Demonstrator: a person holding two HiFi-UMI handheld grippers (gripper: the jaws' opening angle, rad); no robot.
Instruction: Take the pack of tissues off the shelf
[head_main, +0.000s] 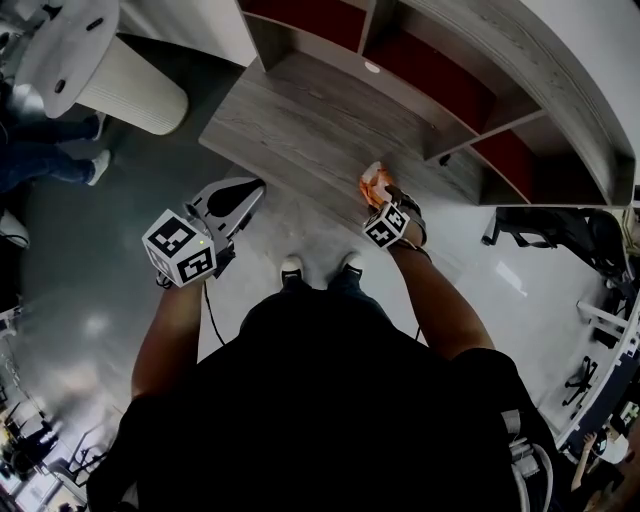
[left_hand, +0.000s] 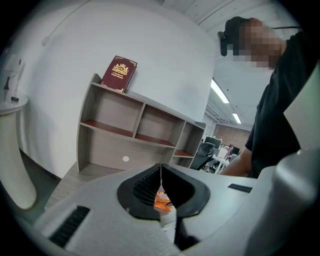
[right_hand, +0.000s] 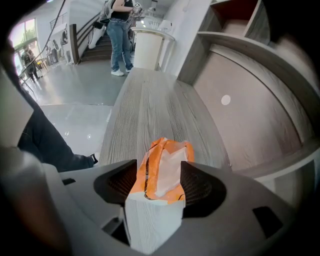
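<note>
I've got my right gripper (right_hand: 160, 167) down at the low wooden platform (right_hand: 150, 100) that forms the foot of the shelf unit (left_hand: 135, 130). Its fingers are spread wide, 1 on each side of the pack of tissues (right_hand: 166, 152). The orange-and-white pack lies flat on the platform between the 2 pads, close to both, and I read the pads as loose on it rather than squeezing.

The head view agrees: the right gripper (head_main: 383, 200) is low over the platform's front edge (head_main: 290, 120), with the pack (head_main: 374, 182) poking out just past its tip. The pack sits on that bottom board, below the red-floored compartments (head_main: 440, 75).

My left gripper (head_main: 248, 195) hangs over the grey floor (head_main: 100, 260), off to the left and well apart from the pack, nose toward the platform's near corner. In its own view the left gripper (left_hand: 160, 167) has its fingers drawn together, tips meeting in a thin line with nothing held. A sliver of orange shows through the gap lower down.

On top of the shelf unit 1 dark red book (left_hand: 119, 73) leans against the white wall. Past the platform's far end stands a white pedestal table (right_hand: 147, 47), with a person in jeans (right_hand: 120, 35) just beside it. My 2 shoes (head_main: 290, 268) sit at the platform's edge
</note>
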